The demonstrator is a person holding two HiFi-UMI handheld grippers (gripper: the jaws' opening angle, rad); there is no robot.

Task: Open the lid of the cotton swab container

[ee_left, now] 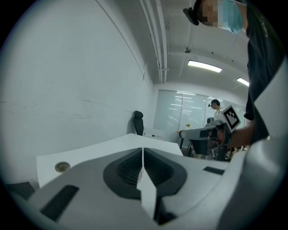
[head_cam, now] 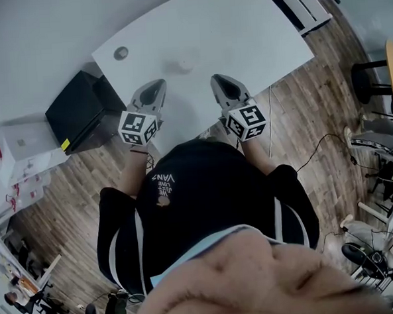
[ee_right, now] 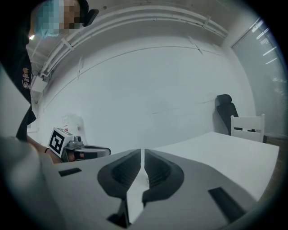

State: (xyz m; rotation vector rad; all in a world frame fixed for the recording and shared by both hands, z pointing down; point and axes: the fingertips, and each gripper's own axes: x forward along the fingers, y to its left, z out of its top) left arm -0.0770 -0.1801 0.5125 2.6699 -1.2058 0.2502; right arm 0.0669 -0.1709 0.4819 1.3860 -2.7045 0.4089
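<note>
In the head view a small, pale, round cotton swab container [head_cam: 185,65] stands on the white table [head_cam: 242,31], a little beyond and between both grippers. My left gripper [head_cam: 158,87] is shut with nothing in it, near the table's front edge. The right gripper [head_cam: 218,81] is also shut and empty beside it. From the left gripper view the shut left gripper [ee_left: 142,155] fills the foreground, and the right gripper [ee_left: 211,132] shows off to the right. The right gripper view has its shut gripper [ee_right: 142,157] in front and the left gripper [ee_right: 76,150] at the left. In both gripper views the jaws hide the container.
A round cable grommet [head_cam: 120,53] sits in the table's left part. A black box [head_cam: 81,110] stands on the wooden floor left of the table. A white chair [head_cam: 303,4] is at the table's far right. An office chair [ee_right: 225,108] stands by the wall.
</note>
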